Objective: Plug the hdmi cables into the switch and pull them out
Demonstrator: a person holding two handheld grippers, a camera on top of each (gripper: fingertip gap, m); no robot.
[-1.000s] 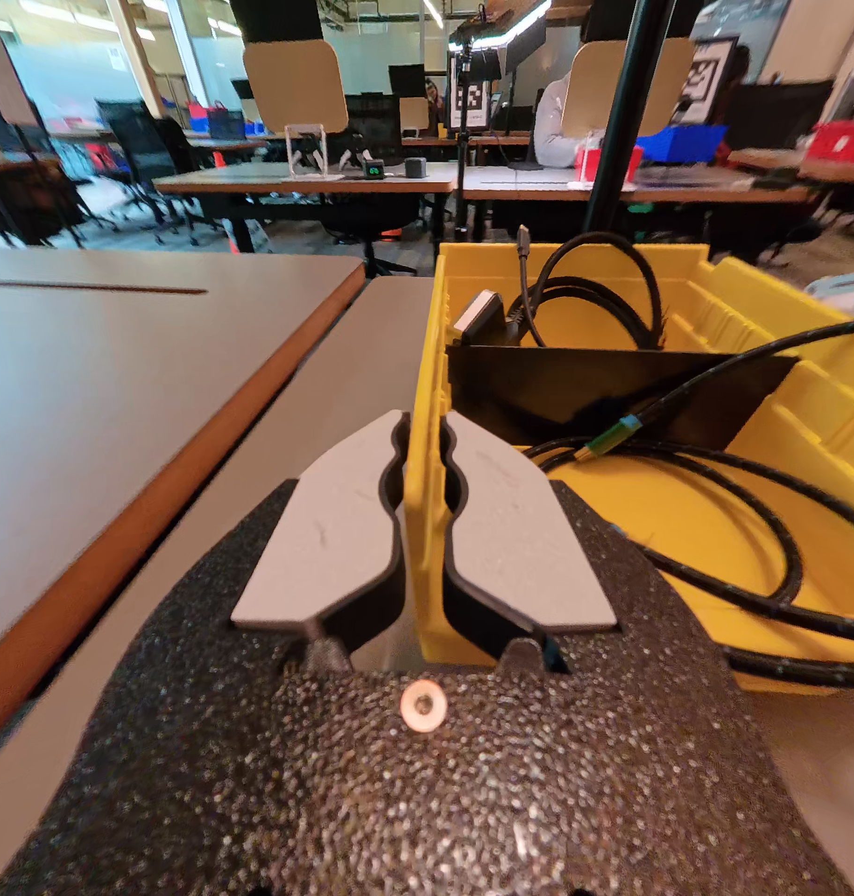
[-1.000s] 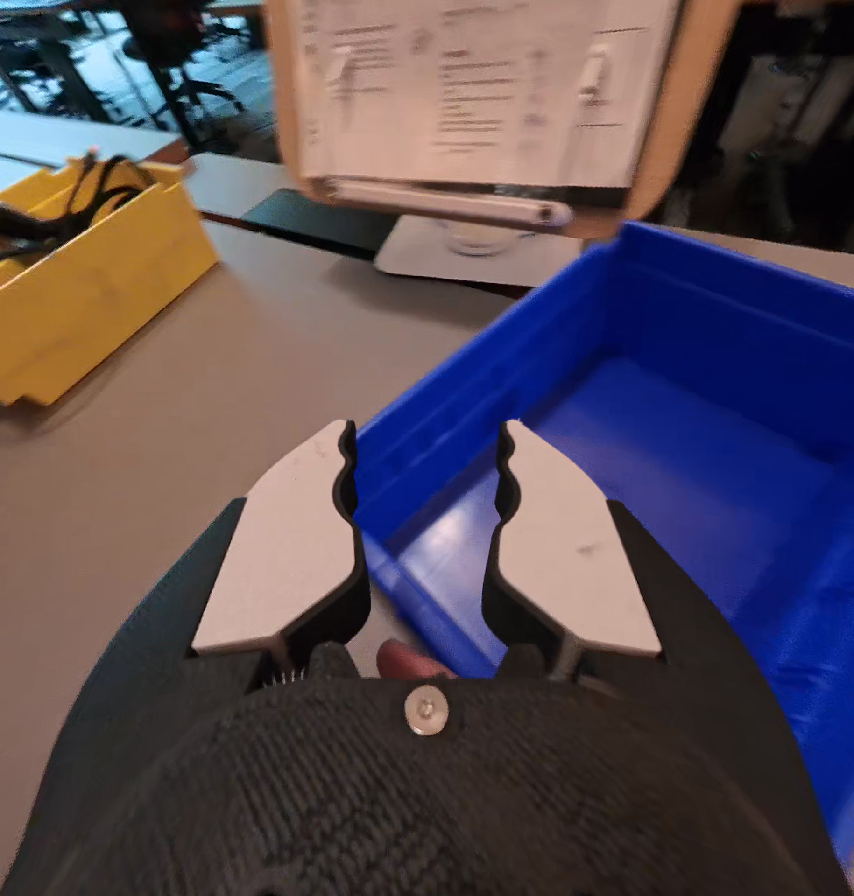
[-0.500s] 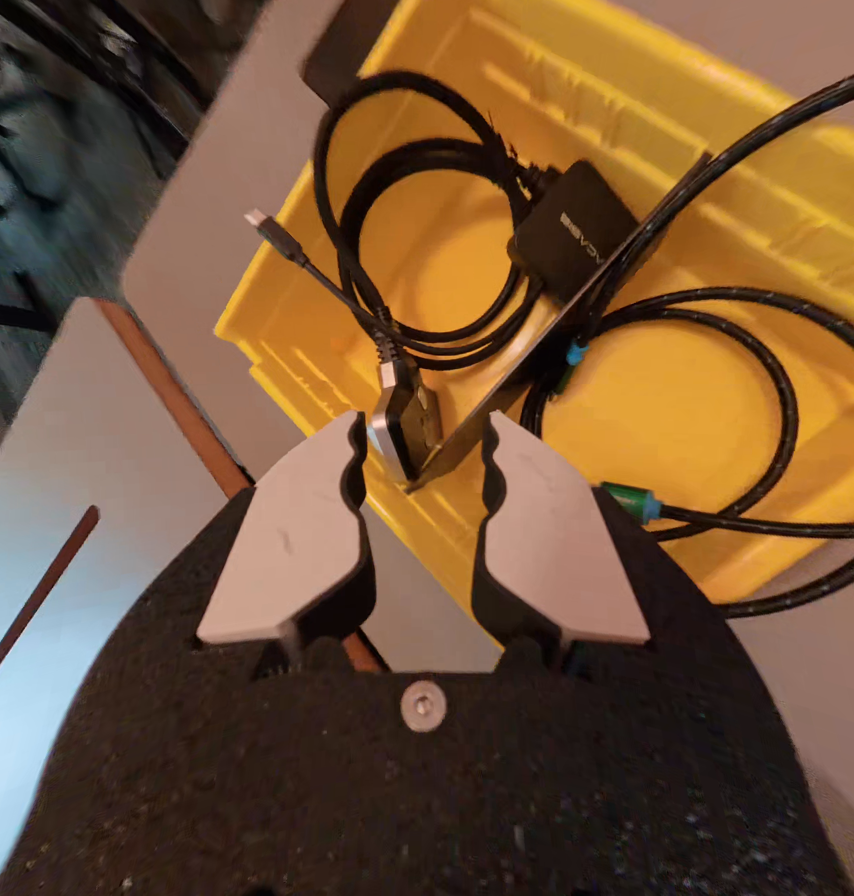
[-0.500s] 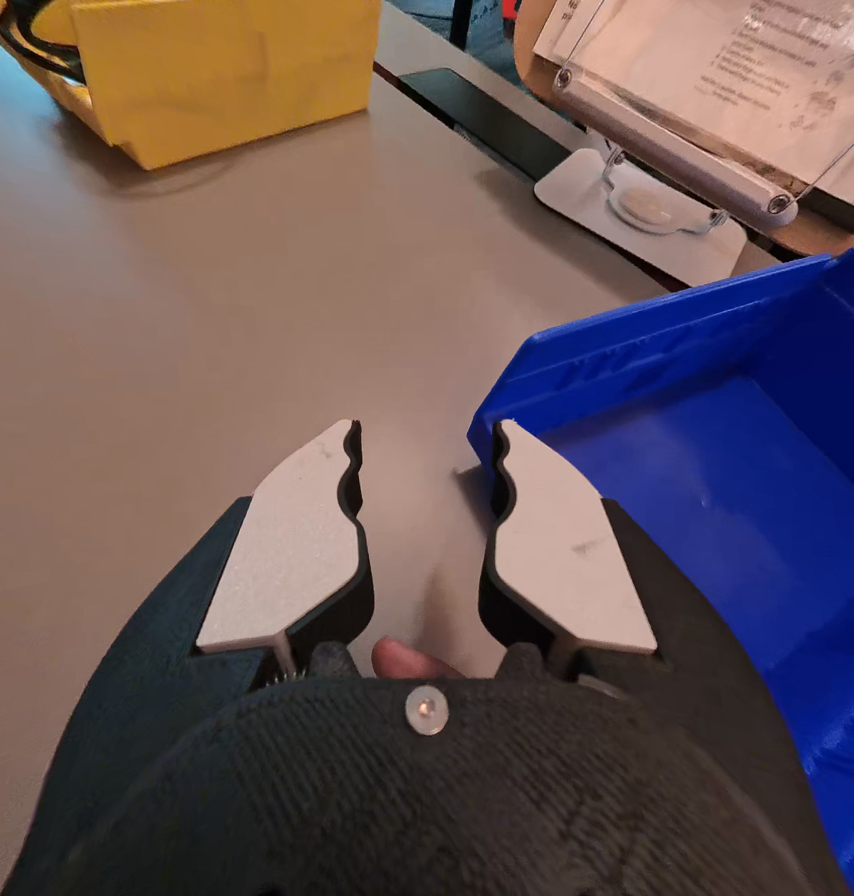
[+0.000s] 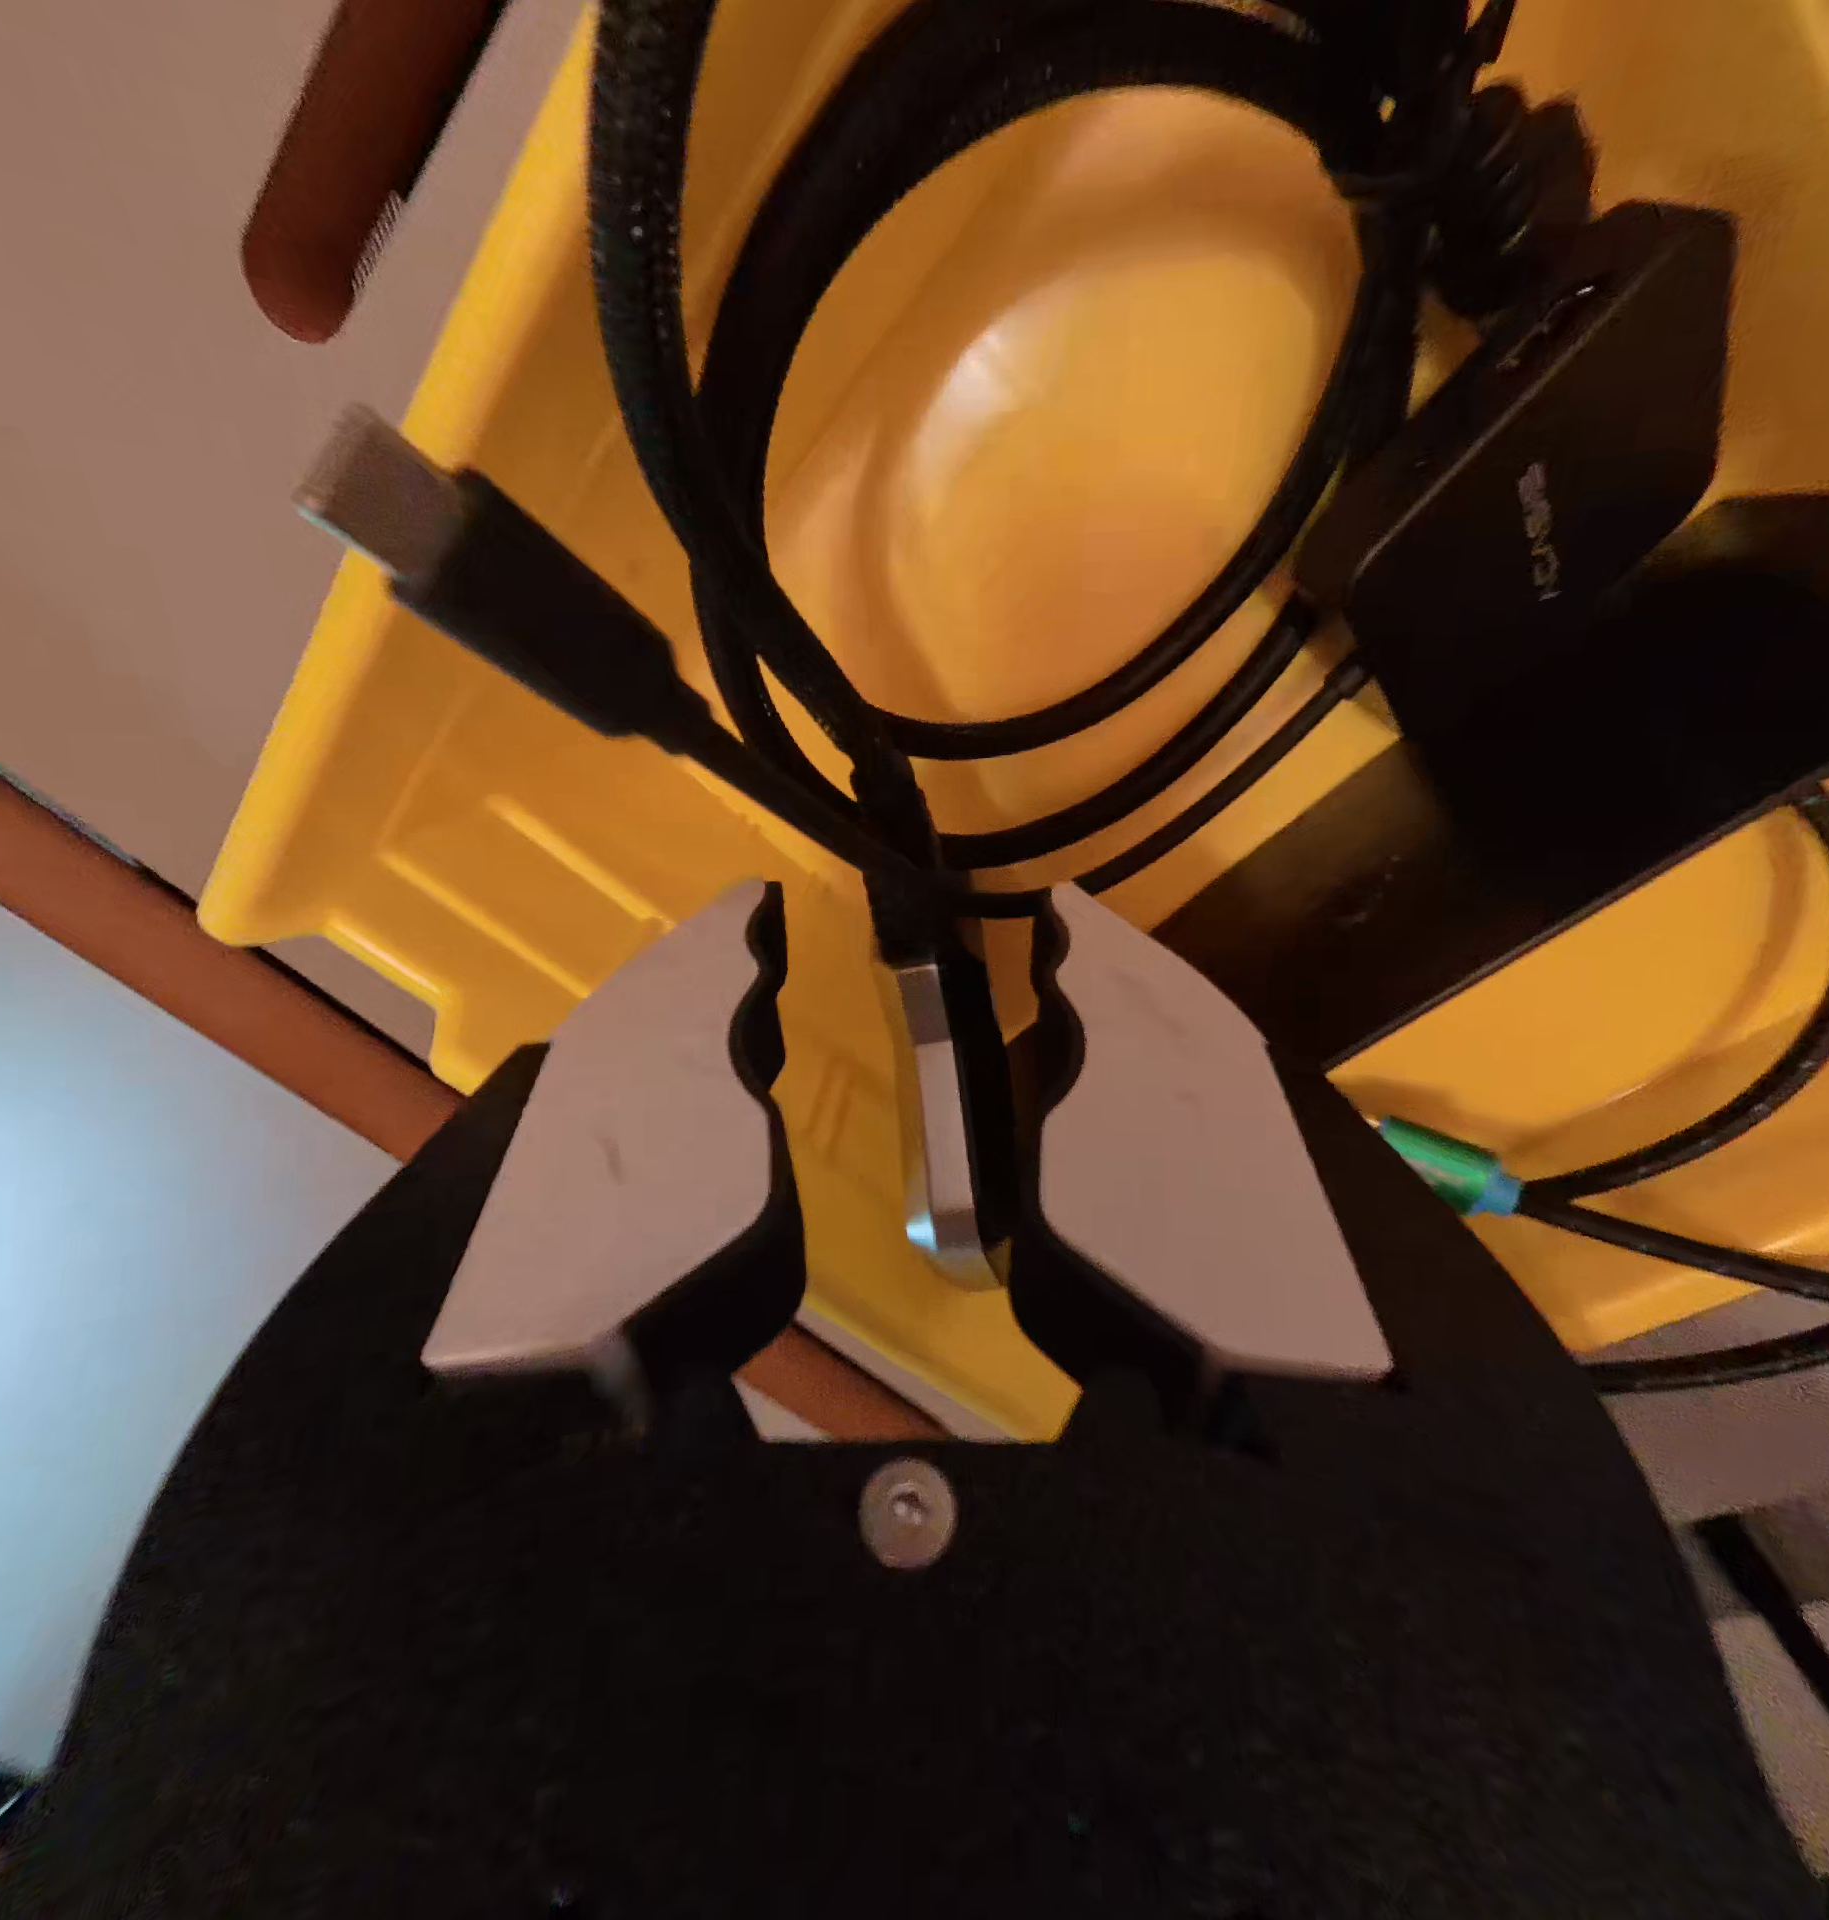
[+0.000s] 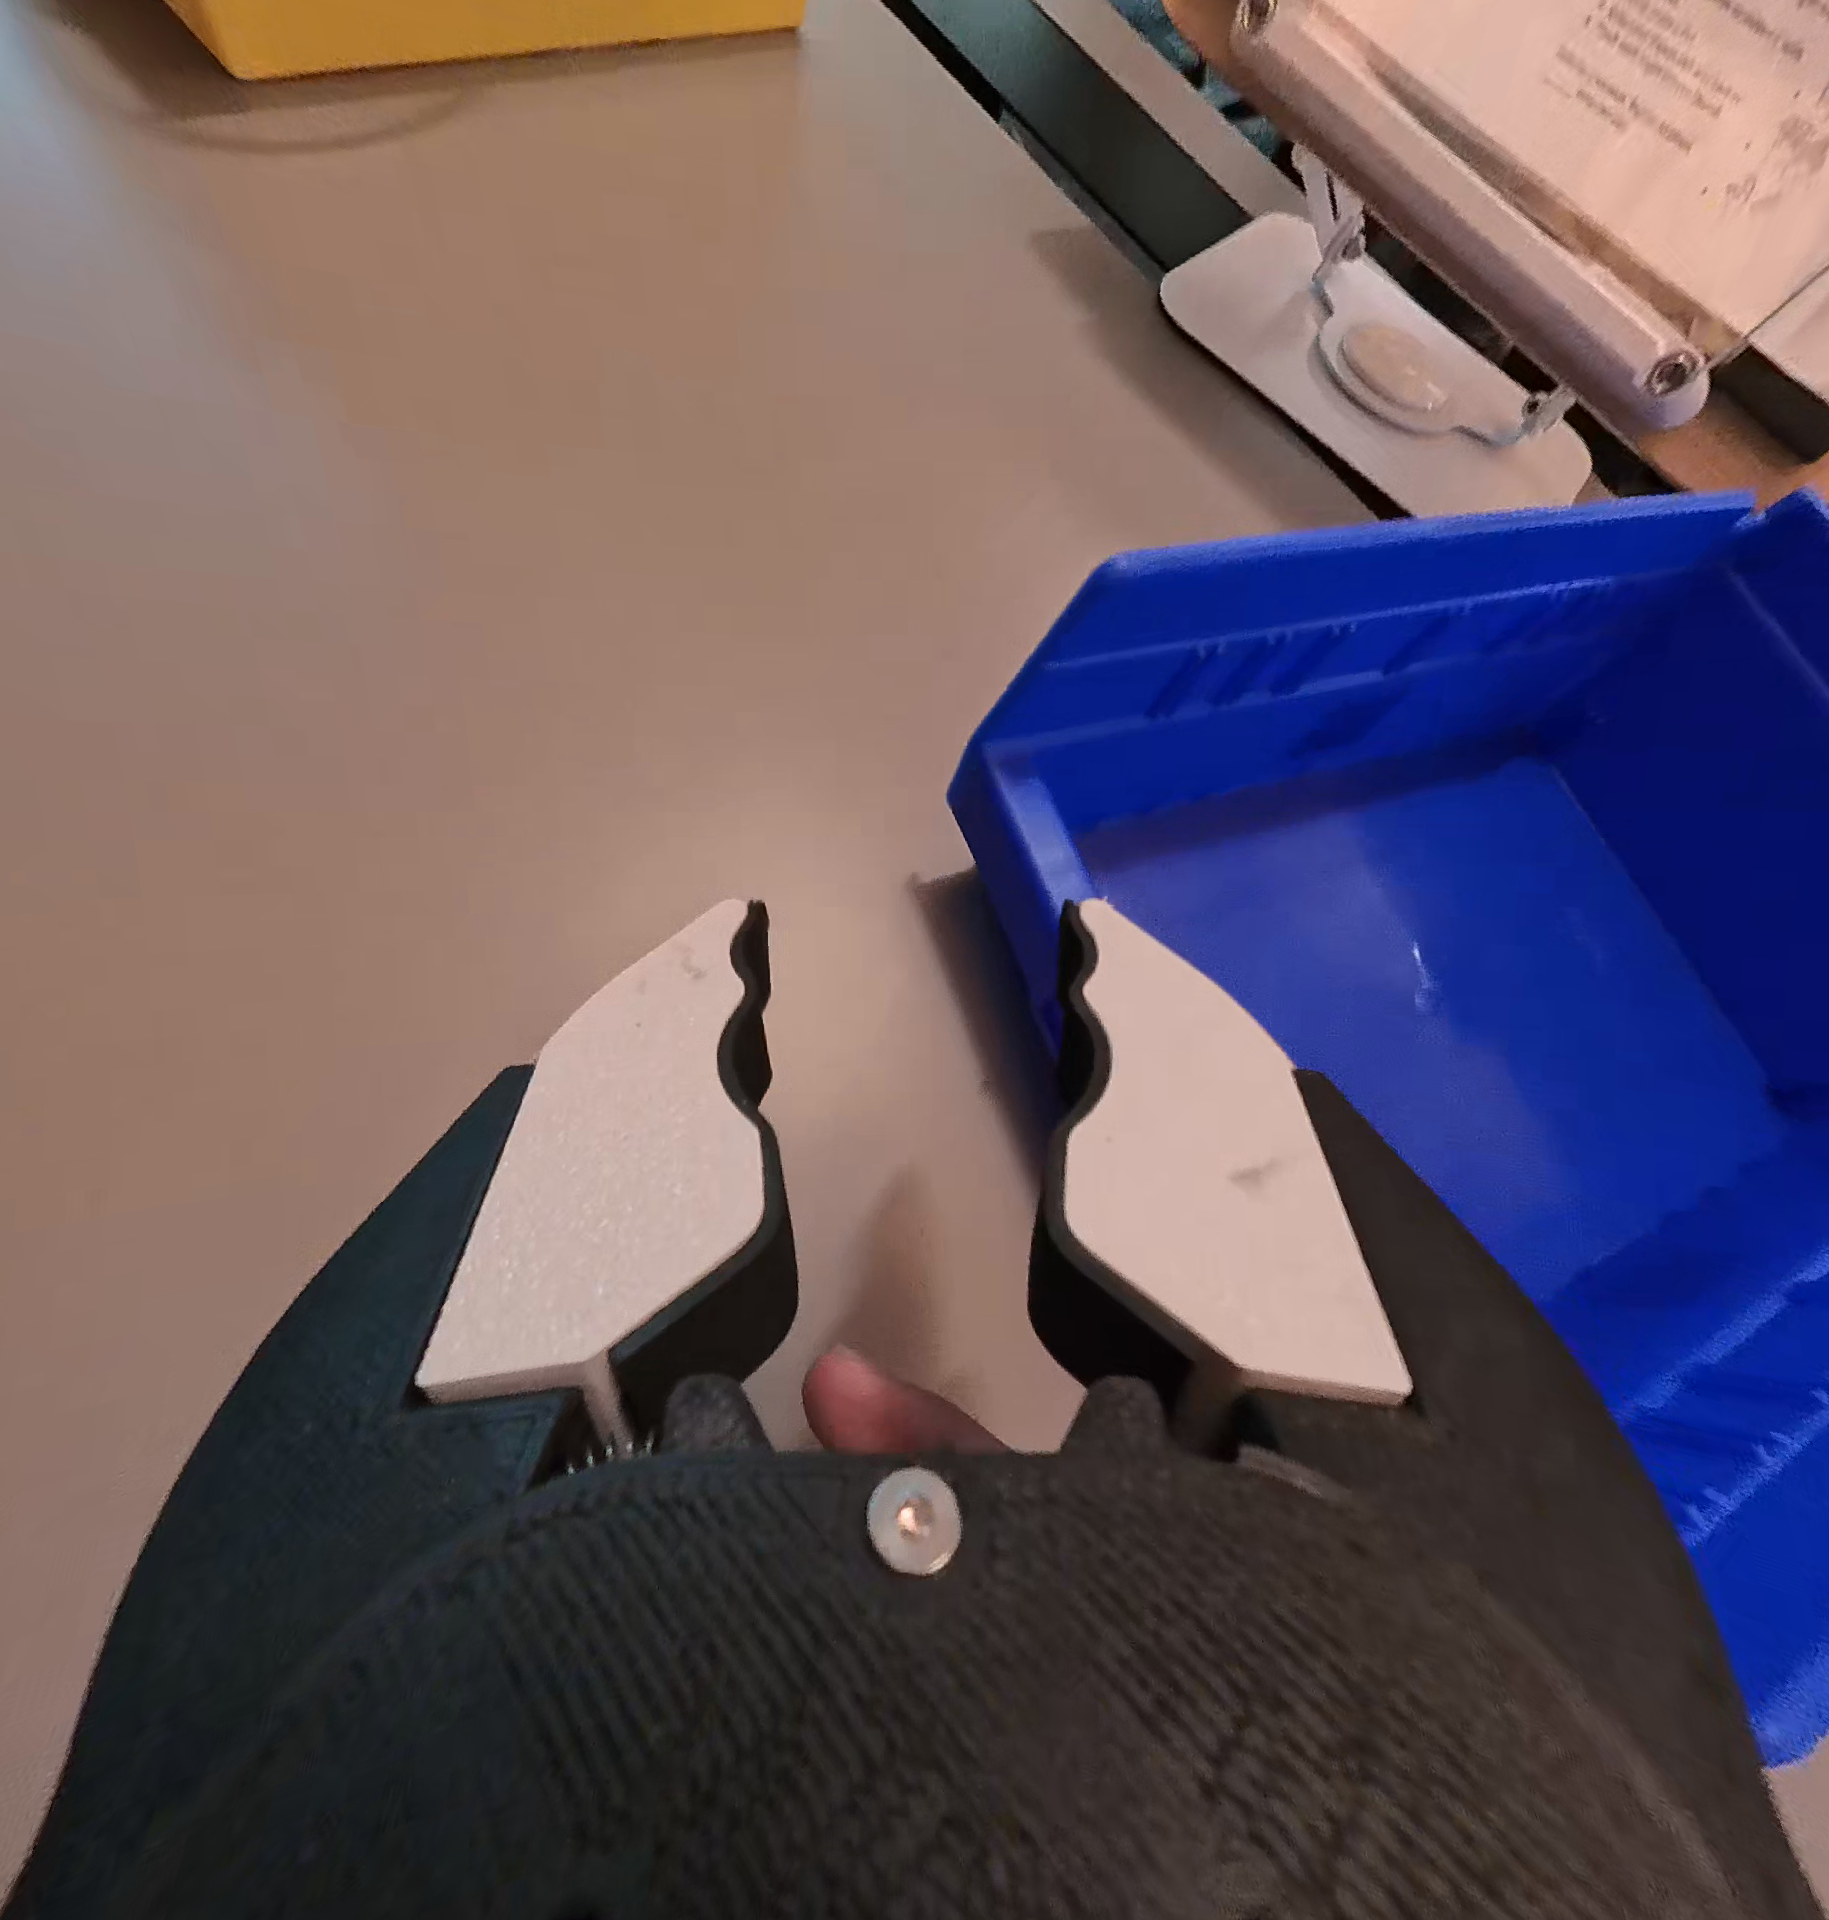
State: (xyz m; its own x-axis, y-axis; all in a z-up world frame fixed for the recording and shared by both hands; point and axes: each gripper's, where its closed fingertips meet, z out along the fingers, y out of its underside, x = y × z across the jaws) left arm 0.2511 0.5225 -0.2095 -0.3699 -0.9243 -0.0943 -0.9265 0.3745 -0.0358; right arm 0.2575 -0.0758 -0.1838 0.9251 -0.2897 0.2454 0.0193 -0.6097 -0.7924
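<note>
My left claw (image 5: 910, 1039) is spread wide around the silver-cased cable plug (image 5: 946, 1132) standing in the yellow plastic bin (image 5: 494, 790), gripping nothing yet. Next: squeeze squarely on it and lift. The black box-shaped switch (image 5: 1544, 457) lies alongside. My right claw (image 6: 912, 1023) gapes empty over the grey table (image 6: 422, 520).

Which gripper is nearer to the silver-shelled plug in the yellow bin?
Left. The left gripper is open with the silver-shelled plug between its fingers, over the yellow bin. The right gripper hangs open over bare table beside the blue bin, well away.
</note>
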